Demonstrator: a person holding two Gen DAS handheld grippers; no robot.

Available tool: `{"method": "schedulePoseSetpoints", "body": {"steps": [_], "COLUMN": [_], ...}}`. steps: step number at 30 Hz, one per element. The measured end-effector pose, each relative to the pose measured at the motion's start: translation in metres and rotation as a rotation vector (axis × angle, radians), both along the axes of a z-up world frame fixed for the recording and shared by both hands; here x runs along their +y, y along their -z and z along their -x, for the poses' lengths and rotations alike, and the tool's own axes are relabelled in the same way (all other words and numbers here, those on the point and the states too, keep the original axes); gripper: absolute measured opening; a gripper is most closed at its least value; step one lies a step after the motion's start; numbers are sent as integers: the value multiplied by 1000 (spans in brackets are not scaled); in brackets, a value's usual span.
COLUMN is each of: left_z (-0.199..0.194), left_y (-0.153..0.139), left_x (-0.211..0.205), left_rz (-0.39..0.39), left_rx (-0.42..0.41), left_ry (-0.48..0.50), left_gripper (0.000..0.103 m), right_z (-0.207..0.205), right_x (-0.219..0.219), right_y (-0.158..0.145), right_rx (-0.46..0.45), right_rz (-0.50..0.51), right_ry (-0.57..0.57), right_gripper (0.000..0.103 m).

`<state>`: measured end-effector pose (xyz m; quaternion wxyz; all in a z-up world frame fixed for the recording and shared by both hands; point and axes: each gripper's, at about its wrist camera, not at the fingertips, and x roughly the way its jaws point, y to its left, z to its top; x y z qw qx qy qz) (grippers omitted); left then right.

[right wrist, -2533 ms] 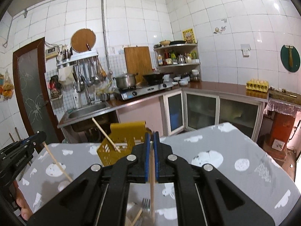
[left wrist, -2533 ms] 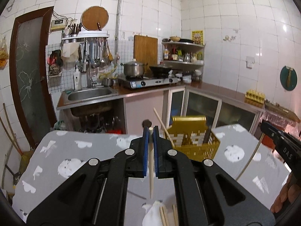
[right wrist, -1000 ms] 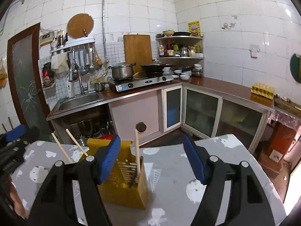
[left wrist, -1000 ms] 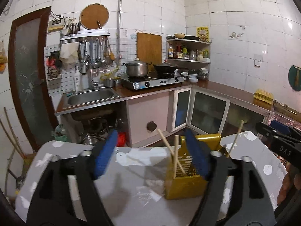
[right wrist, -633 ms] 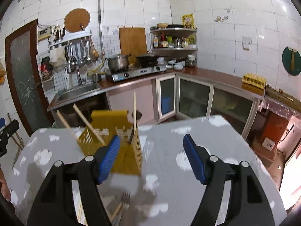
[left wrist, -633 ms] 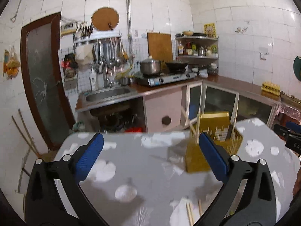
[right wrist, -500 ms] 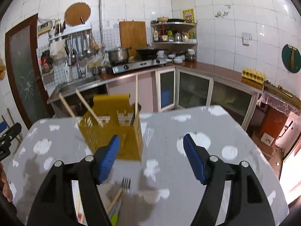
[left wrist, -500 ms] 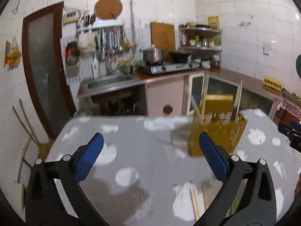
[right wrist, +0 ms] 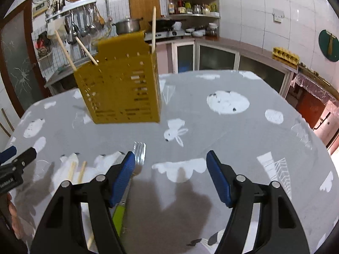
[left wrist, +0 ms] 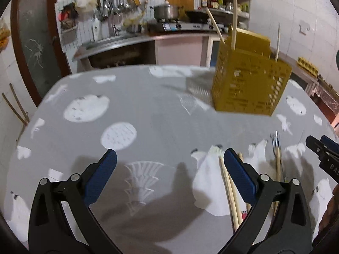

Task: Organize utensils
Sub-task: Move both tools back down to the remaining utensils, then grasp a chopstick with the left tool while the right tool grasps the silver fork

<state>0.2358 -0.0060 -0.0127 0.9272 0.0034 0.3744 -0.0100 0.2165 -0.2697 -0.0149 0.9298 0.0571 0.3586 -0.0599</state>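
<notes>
A yellow perforated utensil basket [left wrist: 247, 84] stands on the grey tablecloth, with three wooden chopsticks [left wrist: 234, 17] sticking up out of it; it also shows in the right wrist view [right wrist: 122, 89]. My left gripper [left wrist: 169, 163] is open and empty, low over the table. Two loose chopsticks [left wrist: 227, 188] lie beside its right finger. A metal fork [left wrist: 276, 146] lies further right. My right gripper [right wrist: 170, 165] is open and empty. The fork [right wrist: 138, 150] with a green handle lies by its left finger, chopsticks [right wrist: 73, 170] lie to the left.
The table [right wrist: 243, 131] has a grey cloth with white animal prints. Behind it are a kitchen counter with sink [left wrist: 110, 42], a stove with a pot [left wrist: 167, 12], and cabinets [right wrist: 214, 59]. The left gripper's tip shows in the right view [right wrist: 12, 167].
Both grippers held a chopstick, let it go into the basket and opened. They have since dropped back and tilted down toward the loose utensils on the table.
</notes>
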Motion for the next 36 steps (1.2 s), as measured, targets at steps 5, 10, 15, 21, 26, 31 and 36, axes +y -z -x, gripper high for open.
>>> {"method": "schedulePoseSetpoints", "body": {"steps": [5, 10, 15, 21, 26, 31, 36], "left_z": [-4, -6, -7, -10, -12, -11, -12], "left_y": [18, 34, 39, 46, 48, 47, 46], "left_x": [-10, -23, -28, -28, -31, -43, -45], "left_rz": [9, -4, -25, -21, -13, -34, -15], "left_rx": [35, 72, 91, 128, 143, 145, 149], "left_ry": [13, 42, 55, 67, 86, 103, 106], "left_gripper": [98, 97, 95, 92, 89, 72, 59], "right_z": [-3, -6, -13, -21, -28, -45, -60], "right_x": [-6, -8, -9, -3, 0, 10, 22], "right_y": [11, 14, 17, 22, 22, 23, 30], "right_rx": [20, 29, 38, 53, 57, 85, 125], "right_rz": [-7, -2, -5, -7, -13, -12, -21], "right_ry": [19, 23, 26, 17, 16, 9, 13], "right_gripper": [69, 69, 69, 69, 69, 69, 68]}}
